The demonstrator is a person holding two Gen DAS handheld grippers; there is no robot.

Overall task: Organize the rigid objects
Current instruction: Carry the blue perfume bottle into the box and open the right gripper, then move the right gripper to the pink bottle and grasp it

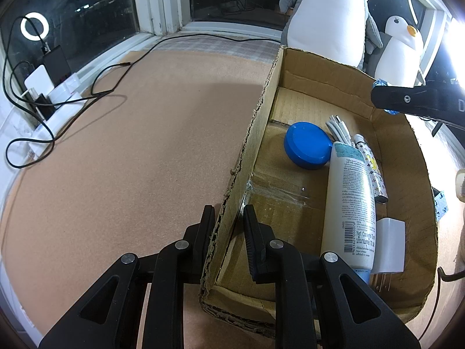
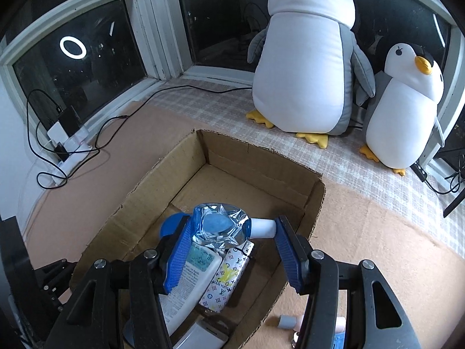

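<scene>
An open cardboard box (image 1: 407, 174) sits on the pinkish mat. My left gripper (image 1: 229, 226) is shut on the box's left wall near its front corner, one finger outside and one inside. Inside lie a blue round lid (image 1: 308, 145), a coiled white cable (image 1: 338, 128), a white lotion tube (image 1: 351, 203), a patterned white case (image 1: 375, 174) and a white plug (image 1: 391, 244). My right gripper (image 2: 234, 226) hangs over the box (image 2: 255, 157), shut on a small clear blue bottle (image 2: 218, 226) with a white cap (image 2: 263, 228), held crosswise. The right gripper (image 1: 407, 99) also shows from the left wrist.
Two plush penguins (image 2: 305, 67) (image 2: 407, 107) stand behind the box by the window. A power strip with chargers and black cables (image 1: 55, 101) lies at the far left. A small grey-capped item (image 2: 286, 321) lies on the mat right of the box.
</scene>
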